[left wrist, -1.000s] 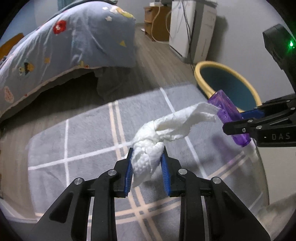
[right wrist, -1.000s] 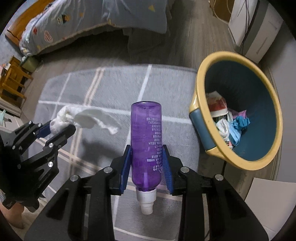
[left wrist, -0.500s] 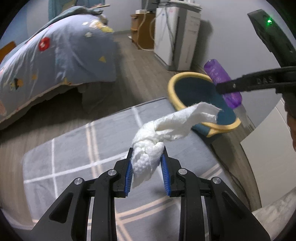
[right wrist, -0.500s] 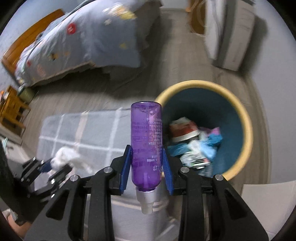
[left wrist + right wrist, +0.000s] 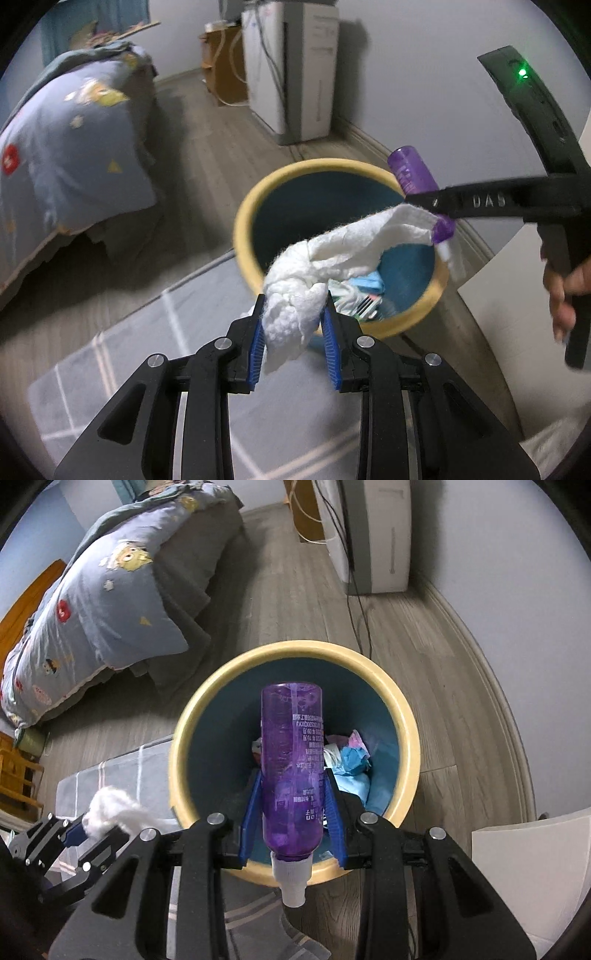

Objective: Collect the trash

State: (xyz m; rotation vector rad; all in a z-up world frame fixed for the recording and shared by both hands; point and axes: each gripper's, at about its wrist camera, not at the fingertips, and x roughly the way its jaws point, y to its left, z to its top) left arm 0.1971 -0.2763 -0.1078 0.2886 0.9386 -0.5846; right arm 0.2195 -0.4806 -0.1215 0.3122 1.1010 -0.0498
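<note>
Two items held, one per hand-held gripper. Left hand-held gripper (image 5: 294,325): pads clamped on crumpled tissue wad (image 5: 295,302); soft, light, compressible (loose tail extends ahead over bin (image 5: 243,236)); grip bunched core, not tail. Right hand-held gripper (image 5: 291,812): pads clamped on purple bottle (image 5: 291,760) at lower body, cap toward wrist; rigid, smooth, likely slippery; hold mid-body. Bin directly ahead below bottle, rim just beyond left pads.
</note>
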